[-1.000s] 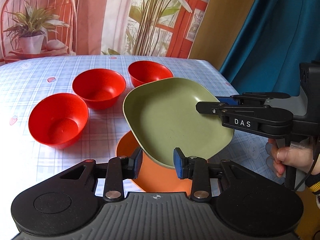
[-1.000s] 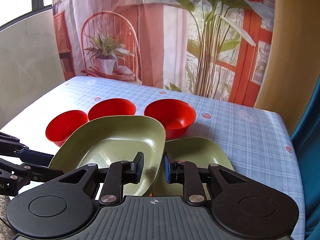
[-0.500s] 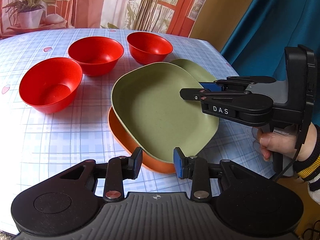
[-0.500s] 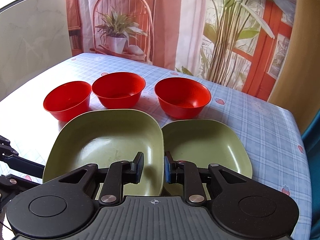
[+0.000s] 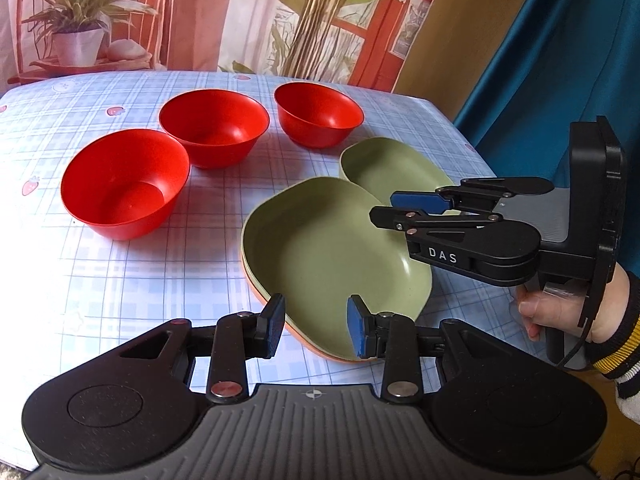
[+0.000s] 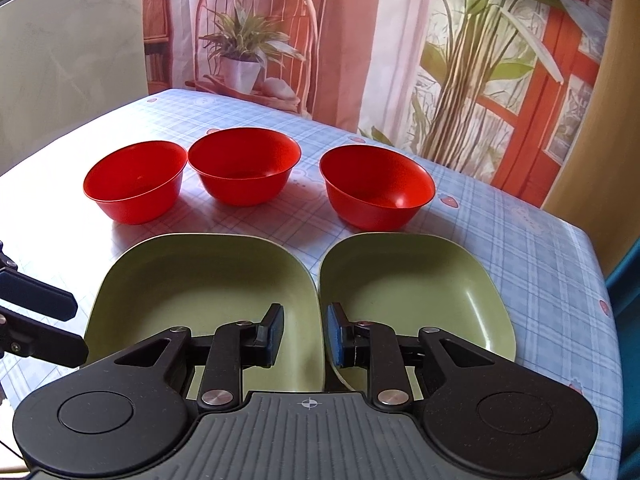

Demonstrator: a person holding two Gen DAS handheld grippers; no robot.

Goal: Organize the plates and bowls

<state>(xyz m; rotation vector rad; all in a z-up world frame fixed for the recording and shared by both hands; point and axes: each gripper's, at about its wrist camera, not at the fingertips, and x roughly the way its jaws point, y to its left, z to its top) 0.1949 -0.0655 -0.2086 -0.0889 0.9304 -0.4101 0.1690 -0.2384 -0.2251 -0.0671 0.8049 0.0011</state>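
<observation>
A green plate (image 5: 332, 256) (image 6: 204, 292) lies nested on an orange plate (image 5: 308, 346), of which only the rim shows. A second green plate (image 5: 396, 168) (image 6: 416, 284) lies beside it on the table. Three red bowls (image 5: 124, 184) (image 5: 214, 126) (image 5: 318, 118) stand in a row behind; they also show in the right wrist view (image 6: 134, 186) (image 6: 244, 170) (image 6: 376, 190). My left gripper (image 5: 316, 326) is open over the near rim of the stacked plate. My right gripper (image 6: 305, 334) (image 5: 386, 208) is open above the gap between the two green plates.
The table has a blue checked cloth (image 5: 120, 280); its right edge (image 5: 472, 148) runs close to the plates. A blue curtain (image 5: 560, 60) hangs to the right. A printed backdrop stands behind the table.
The green plate came down from a tilted hold onto the orange plate. My right gripper let go of it and opened. The left gripper drew back slightly.
</observation>
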